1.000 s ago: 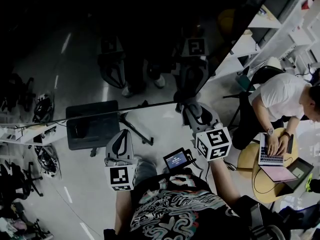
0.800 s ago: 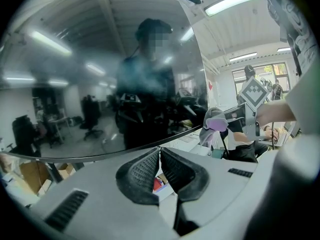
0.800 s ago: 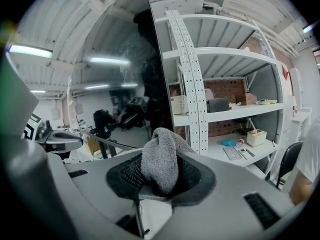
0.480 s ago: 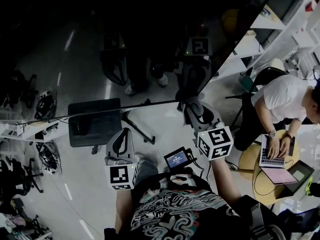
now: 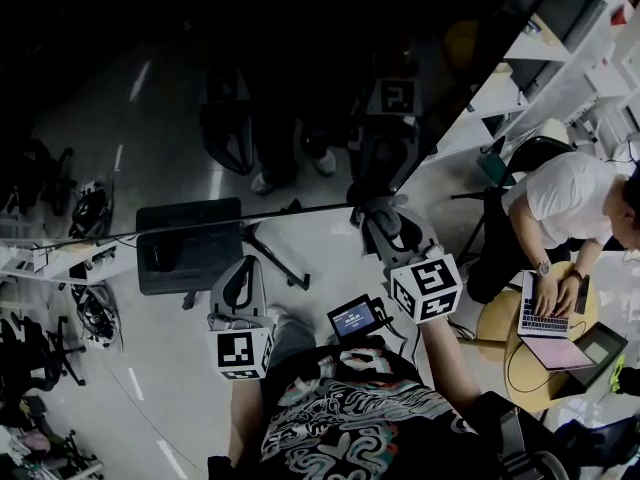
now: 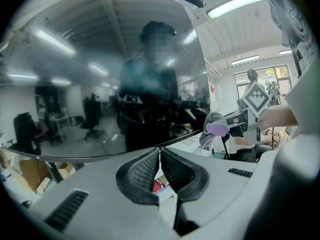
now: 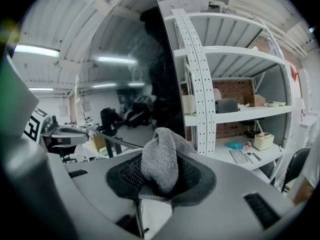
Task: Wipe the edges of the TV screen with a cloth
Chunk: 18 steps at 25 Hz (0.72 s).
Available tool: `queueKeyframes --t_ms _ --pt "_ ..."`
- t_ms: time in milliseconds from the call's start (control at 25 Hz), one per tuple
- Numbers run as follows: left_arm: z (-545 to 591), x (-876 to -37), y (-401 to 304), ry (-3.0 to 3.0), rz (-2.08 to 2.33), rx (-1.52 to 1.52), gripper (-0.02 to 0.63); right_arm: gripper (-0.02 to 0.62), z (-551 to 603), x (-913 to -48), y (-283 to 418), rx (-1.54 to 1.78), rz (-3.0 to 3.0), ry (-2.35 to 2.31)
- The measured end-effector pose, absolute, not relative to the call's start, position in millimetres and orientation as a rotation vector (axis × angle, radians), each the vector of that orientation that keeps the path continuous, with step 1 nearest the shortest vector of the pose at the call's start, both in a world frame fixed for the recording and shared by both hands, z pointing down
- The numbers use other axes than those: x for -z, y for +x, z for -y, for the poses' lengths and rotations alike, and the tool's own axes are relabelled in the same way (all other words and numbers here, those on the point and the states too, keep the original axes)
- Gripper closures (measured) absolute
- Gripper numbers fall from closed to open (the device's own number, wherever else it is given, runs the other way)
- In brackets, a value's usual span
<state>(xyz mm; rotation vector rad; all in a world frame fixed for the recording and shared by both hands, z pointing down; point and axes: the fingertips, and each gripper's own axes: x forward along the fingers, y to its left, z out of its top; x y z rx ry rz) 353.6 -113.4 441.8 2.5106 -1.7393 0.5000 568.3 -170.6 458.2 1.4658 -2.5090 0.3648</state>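
The TV screen (image 5: 200, 98) is a large dark glossy panel that mirrors the room; its lower edge runs across the middle of the head view. My right gripper (image 5: 373, 218) sits at the screen's lower right corner, shut on a grey cloth (image 7: 161, 159) that bulges out between the jaws. In the left gripper view the cloth (image 6: 216, 129) touches the screen's lower edge. My left gripper (image 5: 244, 264) hovers just below that edge, further left, shut with nothing between its jaws (image 6: 160, 156). The TV screen (image 6: 100, 79) fills most of that view.
White shelving (image 5: 560, 58) stands close to the right of the screen, with small items on its shelf boards (image 7: 240, 109). A person (image 5: 560, 193) sits at a round table with a laptop (image 5: 545, 313) at right. A dark boxy stand (image 5: 188, 243) and floor clutter lie below the screen.
Hardly anything differs: both grippers stay at the screen's lower edge, and the head view has shifted only slightly.
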Motion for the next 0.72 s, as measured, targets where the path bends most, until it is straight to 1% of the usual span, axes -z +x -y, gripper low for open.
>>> queueKeyframes --t_ms 720 --pt "112.9 -448.5 347.1 2.451 1.773 -0.469 0.581 0.446 173.5 -460.3 560.7 -0.338 2.51 1.449"
